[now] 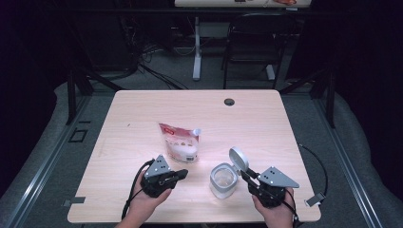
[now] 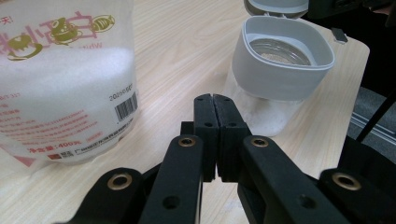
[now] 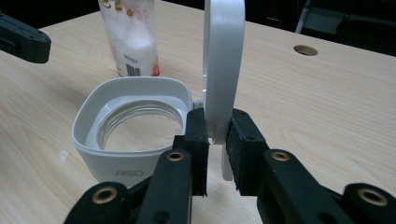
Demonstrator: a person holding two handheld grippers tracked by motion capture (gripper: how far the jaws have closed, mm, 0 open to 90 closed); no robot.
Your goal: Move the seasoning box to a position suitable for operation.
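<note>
- A small white container stands on the near right part of a pale wood tabletop. It has a rounded square rim with a clear glass jar inside, and white grains lie at the bottom.
- Its white hinged lid is flipped up and stands nearly upright at the container's right edge.
- The right claw is closed on this lid; in the right gripper view its two black jaws pinch the lid's lower edge from both sides.
- A clear plastic bag with red and gold printing and a barcode stands behind and to the left of the container, near it but apart. White granules fill its lower half.
- The left claw sits low over the tabletop just in front of the bag and left of the container. Its jaws are pressed together with nothing between them.
- A person's hand holds the left gripper from the near edge.
- A round cable hole sits near the tabletop's far edge.
- Beyond the tabletop the room is dark, with grey floor, a black chair and loose cables.
</note>
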